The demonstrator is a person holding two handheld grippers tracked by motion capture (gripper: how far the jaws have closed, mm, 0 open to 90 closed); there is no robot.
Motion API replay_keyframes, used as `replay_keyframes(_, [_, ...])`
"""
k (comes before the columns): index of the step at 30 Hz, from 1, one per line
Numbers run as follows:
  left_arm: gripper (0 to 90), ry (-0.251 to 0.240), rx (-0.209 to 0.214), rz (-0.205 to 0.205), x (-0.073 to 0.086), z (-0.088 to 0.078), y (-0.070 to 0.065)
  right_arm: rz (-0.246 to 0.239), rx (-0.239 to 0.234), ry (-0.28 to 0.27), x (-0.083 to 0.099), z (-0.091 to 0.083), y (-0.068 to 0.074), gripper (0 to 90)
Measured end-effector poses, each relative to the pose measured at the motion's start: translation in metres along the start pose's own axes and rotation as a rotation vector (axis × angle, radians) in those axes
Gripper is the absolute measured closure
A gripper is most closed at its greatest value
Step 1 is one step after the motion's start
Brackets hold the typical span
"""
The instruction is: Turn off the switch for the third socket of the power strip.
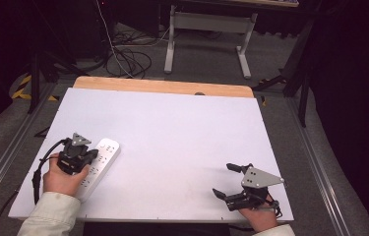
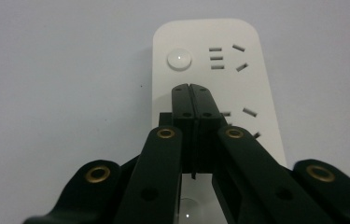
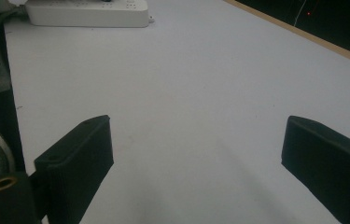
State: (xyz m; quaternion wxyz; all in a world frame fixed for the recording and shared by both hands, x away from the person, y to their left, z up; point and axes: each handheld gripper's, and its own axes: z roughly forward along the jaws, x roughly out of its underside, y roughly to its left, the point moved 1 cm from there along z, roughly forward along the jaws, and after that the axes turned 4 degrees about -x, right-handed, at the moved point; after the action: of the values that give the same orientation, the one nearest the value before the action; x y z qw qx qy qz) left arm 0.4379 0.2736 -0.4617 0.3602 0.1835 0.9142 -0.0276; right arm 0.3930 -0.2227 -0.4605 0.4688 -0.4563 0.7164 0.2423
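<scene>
At the white table (image 1: 172,132), I hold my left gripper (image 1: 92,154) over a white power strip (image 1: 104,158) that lies at the table's left side, running diagonally from the near edge up toward the middle. In the left gripper view the two black jaws are pressed together with nothing between them, their tips above the strip (image 2: 219,93) just below its round button (image 2: 179,59); whether they actually touch the plastic is hard to judge from this angle. My left hand (image 1: 61,179) rests by the strip's near end. My right gripper (image 1: 229,179) sits well apart at the table's near right corner, pointing left across the bare surface, its jaws spread wide and holding nothing. In the right gripper view the power strip (image 3: 88,14) lies far off at the top left, near the table's edge. A wooden strip (image 1: 162,86) borders the table's far side.
</scene>
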Motion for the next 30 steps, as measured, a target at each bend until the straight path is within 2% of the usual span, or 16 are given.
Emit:
replay_keyframes(3, [89.9, -0.006, -0.024, 0.040, 0.001, -0.002, -0.004, -0.001, 0.001, 0.000, 0.000, 0.000, 0.000, 9.3])
replay_keyframes(5, [90.0, -0.028, -0.009, 0.034, 0.000, -0.004, -0.005, 0.000, 0.000, -0.002, 0.000, -0.001, 0.000, 9.3])
replay_keyframes(11, [89.9, -0.060, -0.004, 0.022, -0.003, -0.013, -0.004, 0.001, -0.001, -0.001, 0.001, -0.001, 0.000, 9.3])
replay_keyframes(21, [89.9, -0.105, -0.006, 0.043, -0.007, -0.027, -0.009, 0.003, 0.000, 0.000, 0.001, 0.000, -0.001, 9.3])
replay_keyframes(30, [89.9, -0.117, -0.002, 0.057, -0.010, -0.034, -0.009, 0.004, 0.000, 0.001, 0.001, 0.000, -0.001, 9.3])
